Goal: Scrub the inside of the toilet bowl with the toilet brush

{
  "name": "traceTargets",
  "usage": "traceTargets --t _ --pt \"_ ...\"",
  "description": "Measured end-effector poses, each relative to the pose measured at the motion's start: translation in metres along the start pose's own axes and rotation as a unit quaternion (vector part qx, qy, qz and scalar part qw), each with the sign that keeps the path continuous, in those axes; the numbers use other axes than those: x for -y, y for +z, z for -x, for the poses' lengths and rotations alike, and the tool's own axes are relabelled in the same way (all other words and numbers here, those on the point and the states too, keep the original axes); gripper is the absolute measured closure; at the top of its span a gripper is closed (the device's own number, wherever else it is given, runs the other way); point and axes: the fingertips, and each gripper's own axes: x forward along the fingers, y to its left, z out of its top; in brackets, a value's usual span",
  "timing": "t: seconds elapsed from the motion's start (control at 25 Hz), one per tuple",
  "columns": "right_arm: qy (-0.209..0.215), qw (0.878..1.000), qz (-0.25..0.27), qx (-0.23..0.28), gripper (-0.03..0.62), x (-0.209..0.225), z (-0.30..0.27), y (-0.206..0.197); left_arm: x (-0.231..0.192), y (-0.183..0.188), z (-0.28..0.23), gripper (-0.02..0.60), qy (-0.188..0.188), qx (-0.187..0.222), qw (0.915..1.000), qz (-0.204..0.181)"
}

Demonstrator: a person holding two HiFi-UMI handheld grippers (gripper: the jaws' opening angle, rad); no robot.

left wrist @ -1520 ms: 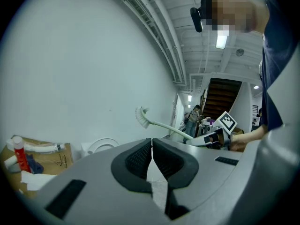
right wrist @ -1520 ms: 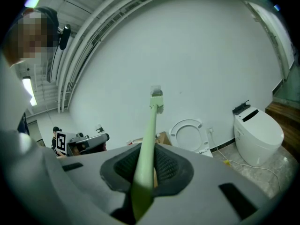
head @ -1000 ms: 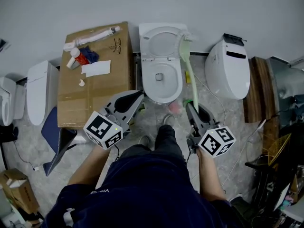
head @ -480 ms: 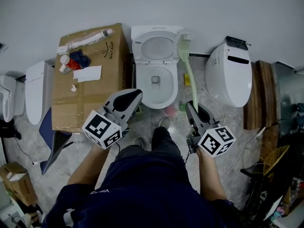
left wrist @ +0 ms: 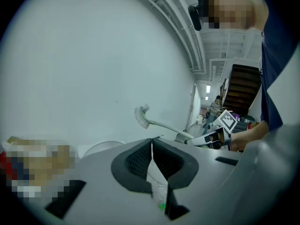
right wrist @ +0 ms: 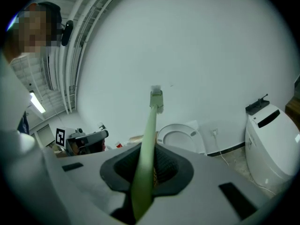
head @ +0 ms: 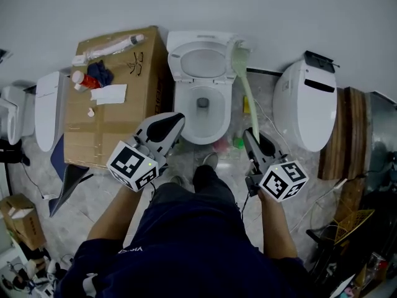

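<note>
A white toilet (head: 201, 104) stands ahead of me with its lid (head: 205, 61) raised against the wall. My right gripper (head: 249, 135) is shut on the pale green handle of the toilet brush (head: 247, 98). The brush slants up and away, and its bristle head (head: 238, 51) is in the air beside the lid's right edge, outside the bowl. In the right gripper view the handle (right wrist: 147, 139) runs out between the jaws to the head (right wrist: 156, 97). My left gripper (head: 176, 119) is shut with nothing in it, near the bowl's front left; its jaw tips (left wrist: 151, 144) meet.
A cardboard box (head: 115, 104) with a bottle, cloth and papers stands left of the toilet. Another white toilet unit (head: 310, 101) sits to the right, wooden boards (head: 350, 135) beyond it. More white fixtures (head: 46, 110) lie at far left. My shoe (head: 208, 163) is before the bowl.
The head view has shifted, so the toilet sits a bit further left and lower in the picture. Both grippers and the raised brush hold much the same pose.
</note>
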Motion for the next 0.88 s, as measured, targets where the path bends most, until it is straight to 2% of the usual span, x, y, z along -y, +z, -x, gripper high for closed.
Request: traceTargets --t 0.48,0.88 --pt "0.015 0.999 0.001 -0.037 0.536 0.062 -0.042 -0.002 -0.032 -0.026 -0.052 0.546 0.029 -0.032 0.9989 0.018" --pt "0.008 0.996 0.017 -0.087 0.536 0.084 -0.084 -0.039 -0.074 -0.068 -0.076 0.546 0.028 -0.056 0.997 0.046"
